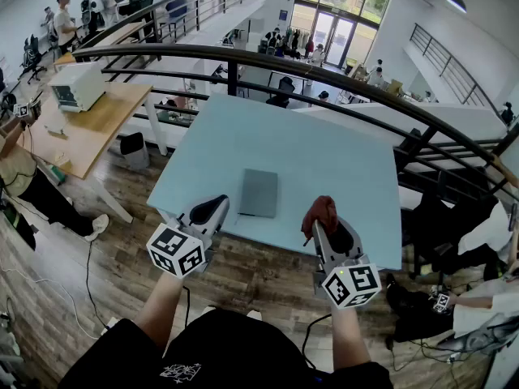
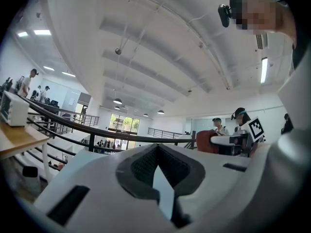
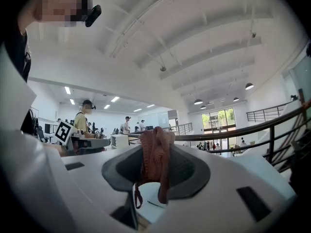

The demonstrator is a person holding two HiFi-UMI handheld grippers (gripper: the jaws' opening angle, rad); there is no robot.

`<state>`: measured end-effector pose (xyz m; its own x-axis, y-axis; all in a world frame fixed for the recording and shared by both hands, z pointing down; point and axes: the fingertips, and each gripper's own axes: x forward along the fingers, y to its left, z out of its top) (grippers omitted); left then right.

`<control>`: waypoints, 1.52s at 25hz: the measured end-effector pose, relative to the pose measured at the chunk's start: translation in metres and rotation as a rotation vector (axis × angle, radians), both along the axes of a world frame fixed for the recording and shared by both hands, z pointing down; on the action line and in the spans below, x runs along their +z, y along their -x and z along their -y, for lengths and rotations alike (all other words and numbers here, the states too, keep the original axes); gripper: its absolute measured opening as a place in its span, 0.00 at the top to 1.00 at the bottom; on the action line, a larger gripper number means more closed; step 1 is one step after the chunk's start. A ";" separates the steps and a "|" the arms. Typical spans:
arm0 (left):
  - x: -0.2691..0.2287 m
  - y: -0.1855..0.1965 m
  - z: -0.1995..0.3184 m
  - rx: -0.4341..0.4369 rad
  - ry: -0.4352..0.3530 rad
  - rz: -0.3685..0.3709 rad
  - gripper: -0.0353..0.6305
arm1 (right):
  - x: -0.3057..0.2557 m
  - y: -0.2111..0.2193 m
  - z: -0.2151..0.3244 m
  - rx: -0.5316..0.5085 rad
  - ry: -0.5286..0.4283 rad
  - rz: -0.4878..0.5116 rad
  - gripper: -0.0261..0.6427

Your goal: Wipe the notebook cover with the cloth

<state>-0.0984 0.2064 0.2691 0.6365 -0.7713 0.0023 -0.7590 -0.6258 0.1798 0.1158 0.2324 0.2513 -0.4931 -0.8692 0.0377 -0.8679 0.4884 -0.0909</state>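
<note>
The right hand-held gripper (image 1: pixel 324 227) pinches the soft, limp reddish cloth (image 1: pixel 321 211) by its bunched top, the left hand-held gripper (image 1: pixel 216 205) is closed on nothing, and the thin, probably stiff grey notebook (image 1: pixel 259 193) lies flat between them on the surface (image 1: pixel 340 152), close to its near edge.

**Notebook** (image 1: pixel 259 193): grey, closed, lying flat with its cover up on the pale blue worktop (image 1: pixel 349 156), near the front edge.

**Cloth** (image 1: pixel 321 212): reddish-brown, bunched, pinched between the right tongs (image 1: pixel 323 225). It hangs in folds to the right of the notebook, without touching it.
</note>
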 end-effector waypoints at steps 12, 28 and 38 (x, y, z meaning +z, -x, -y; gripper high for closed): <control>0.013 -0.009 -0.004 -0.070 -0.021 0.089 0.94 | 0.014 -0.011 0.006 -0.040 0.008 0.004 0.76; 0.030 -0.039 -0.028 -0.122 0.021 0.082 0.94 | 0.035 -0.039 -0.002 -0.157 0.059 0.068 0.74; 0.032 -0.049 -0.030 -0.116 0.041 0.084 0.94 | 0.039 -0.039 0.004 -0.201 0.065 0.080 0.73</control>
<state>-0.0495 0.2368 0.3013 0.5391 -0.8379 0.0850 -0.8394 -0.5263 0.1361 0.1553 0.2283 0.2901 -0.6595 -0.7504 0.0448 -0.7428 0.6413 -0.1923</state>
